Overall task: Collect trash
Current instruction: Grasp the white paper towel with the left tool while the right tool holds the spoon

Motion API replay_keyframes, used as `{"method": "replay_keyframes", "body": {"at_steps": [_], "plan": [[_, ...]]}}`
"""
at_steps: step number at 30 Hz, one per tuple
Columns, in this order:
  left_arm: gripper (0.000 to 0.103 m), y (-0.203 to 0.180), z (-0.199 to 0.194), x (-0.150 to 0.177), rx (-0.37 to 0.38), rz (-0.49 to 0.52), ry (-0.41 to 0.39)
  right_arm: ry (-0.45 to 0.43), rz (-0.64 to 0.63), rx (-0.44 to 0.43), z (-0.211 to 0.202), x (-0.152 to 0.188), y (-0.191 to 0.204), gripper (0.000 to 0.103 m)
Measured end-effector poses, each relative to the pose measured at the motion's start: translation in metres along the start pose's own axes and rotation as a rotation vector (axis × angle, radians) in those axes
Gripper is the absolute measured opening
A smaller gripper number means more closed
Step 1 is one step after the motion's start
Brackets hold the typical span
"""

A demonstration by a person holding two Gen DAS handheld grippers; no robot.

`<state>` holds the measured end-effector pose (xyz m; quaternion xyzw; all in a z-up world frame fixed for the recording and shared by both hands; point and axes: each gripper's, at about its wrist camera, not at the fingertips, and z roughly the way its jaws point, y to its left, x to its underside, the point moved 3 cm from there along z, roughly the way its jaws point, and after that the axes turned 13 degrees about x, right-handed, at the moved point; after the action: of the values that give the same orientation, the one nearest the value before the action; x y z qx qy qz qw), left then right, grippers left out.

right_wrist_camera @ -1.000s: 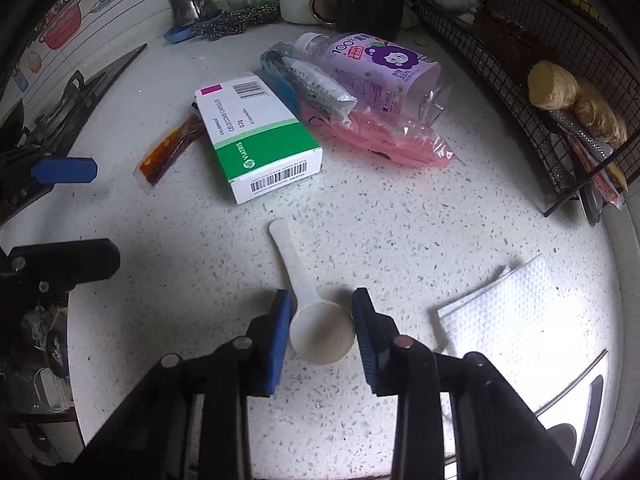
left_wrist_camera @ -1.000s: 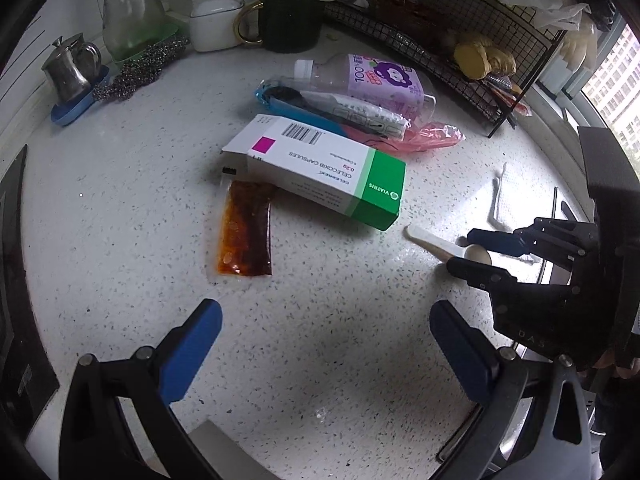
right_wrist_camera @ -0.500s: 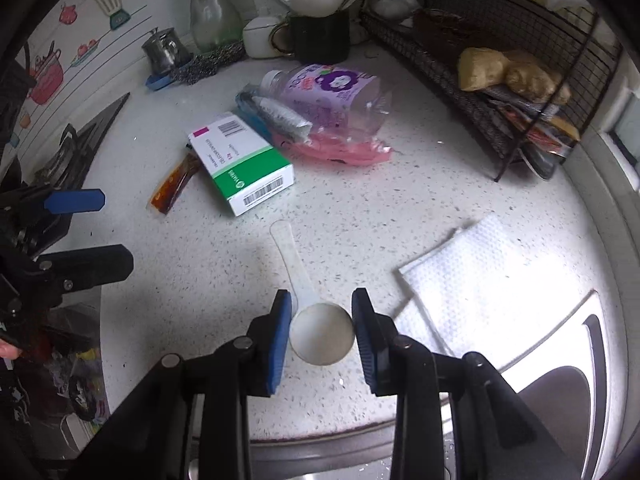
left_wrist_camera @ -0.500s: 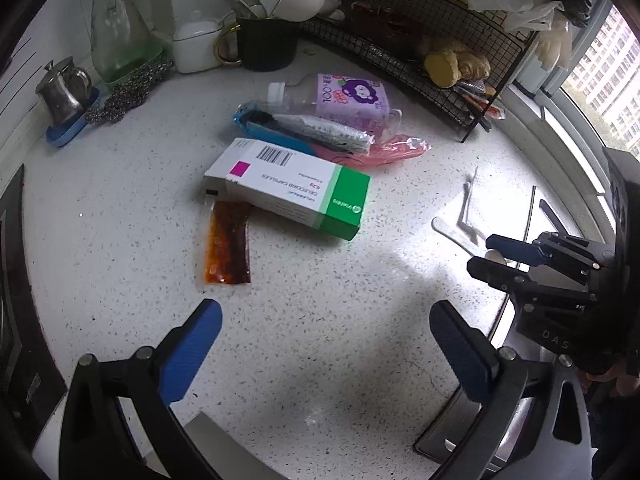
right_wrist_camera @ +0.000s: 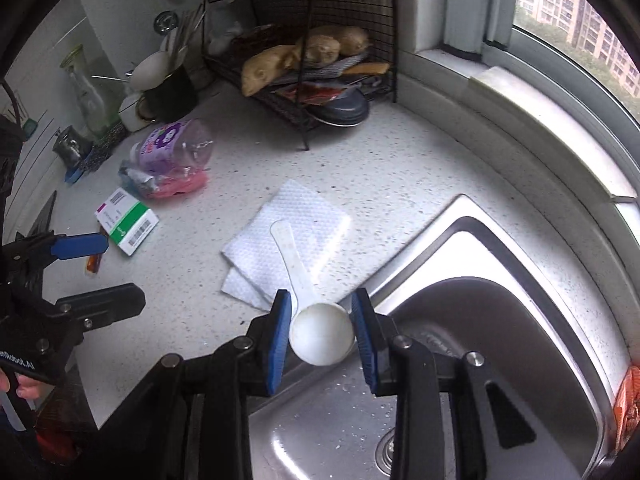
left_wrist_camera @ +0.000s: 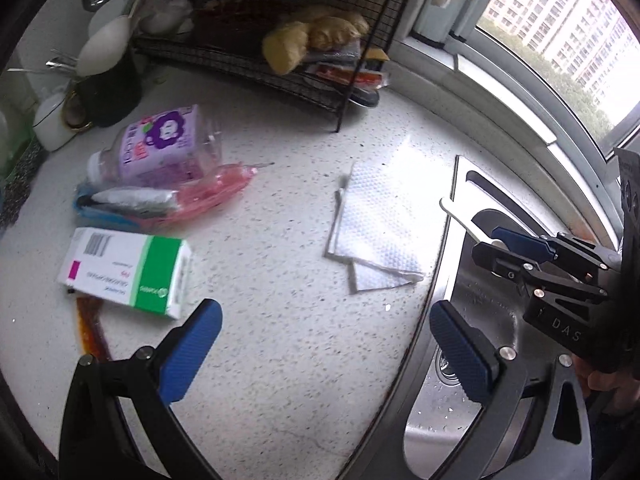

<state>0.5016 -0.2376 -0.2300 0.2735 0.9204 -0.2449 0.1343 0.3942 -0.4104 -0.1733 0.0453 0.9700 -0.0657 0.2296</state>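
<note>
My right gripper (right_wrist_camera: 322, 332) is shut on the bowl of a white plastic scoop (right_wrist_camera: 320, 334), held in the air over the edge of the steel sink (right_wrist_camera: 520, 320); the scoop's handle (right_wrist_camera: 288, 248) points away over a white napkin (right_wrist_camera: 304, 208). In the left wrist view the right gripper (left_wrist_camera: 502, 246) hangs at the right with the scoop handle (left_wrist_camera: 460, 216) sticking out. My left gripper (left_wrist_camera: 324, 356) stands open and holds nothing, above the counter by the sink rim. A green and white medicine box (left_wrist_camera: 128, 272), a purple bottle (left_wrist_camera: 164, 144), a pink wrapper (left_wrist_camera: 208, 196) and a brown sauce packet (left_wrist_camera: 90, 328) lie at the left.
A black wire rack (right_wrist_camera: 320, 64) with ginger stands at the back near the window ledge (right_wrist_camera: 520, 92). A dark cup (right_wrist_camera: 168, 92) of utensils, a glass bottle (right_wrist_camera: 88, 96) and a small steel pot (right_wrist_camera: 70, 144) line the back wall. A hand (right_wrist_camera: 16, 388) grips the left tool.
Both grippers have swung right, from over the trash pile toward the sink. The right one lifted the scoop off the counter and carried it over the napkin to the sink edge.
</note>
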Motion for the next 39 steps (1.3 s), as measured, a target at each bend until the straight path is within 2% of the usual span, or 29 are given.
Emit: {"method": "replay_keyframes", "body": {"at_steps": [7, 11, 16, 19, 22, 25, 27, 28, 30, 31, 36, 39], "plan": [[0.103, -0.025, 0.054, -0.022, 0.003, 0.055, 0.077, 0.013, 0.082, 0.031, 0.016, -0.001, -0.036, 0.029], [0.103, -0.028, 0.086, -0.029, -0.049, 0.089, 0.126, 0.033, 0.118, 0.034, 0.027, -0.001, -0.050, 0.029], [0.103, -0.035, 0.113, -0.035, -0.044, 0.073, 0.145, 0.033, 0.129, 0.050, 0.034, 0.000, -0.059, 0.029], [0.098, -0.041, 0.121, -0.039, -0.050, 0.091, 0.153, 0.031, 0.132, 0.058, 0.040, -0.001, -0.063, 0.029], [0.089, -0.048, 0.125, -0.044, -0.041, 0.105, 0.155, 0.029, 0.133, 0.063, 0.043, -0.002, -0.066, 0.029], [0.069, -0.055, 0.128, -0.048, -0.067, 0.129, 0.161, 0.031, 0.144, 0.062, 0.047, -0.001, -0.071, 0.029], [0.047, -0.060, 0.128, -0.048, -0.066, 0.144, 0.163, 0.032, 0.156, 0.062, 0.048, -0.001, -0.073, 0.029], [0.042, -0.063, 0.128, -0.047, -0.064, 0.152, 0.165, 0.032, 0.158, 0.063, 0.048, 0.000, -0.073, 0.029], [0.016, -0.075, 0.129, -0.041, -0.051, 0.163, 0.168, 0.034, 0.158, 0.064, 0.049, 0.001, -0.073, 0.029], [0.011, -0.077, 0.129, -0.039, -0.032, 0.159, 0.171, 0.037, 0.156, 0.064, 0.051, 0.001, -0.072, 0.029], [0.010, -0.083, 0.124, -0.030, -0.009, 0.155, 0.154, 0.037, 0.145, 0.064, 0.045, 0.003, -0.067, 0.029], [0.010, -0.084, 0.108, -0.021, 0.008, 0.154, 0.143, 0.029, 0.132, 0.064, 0.036, 0.003, -0.062, 0.029]]}}
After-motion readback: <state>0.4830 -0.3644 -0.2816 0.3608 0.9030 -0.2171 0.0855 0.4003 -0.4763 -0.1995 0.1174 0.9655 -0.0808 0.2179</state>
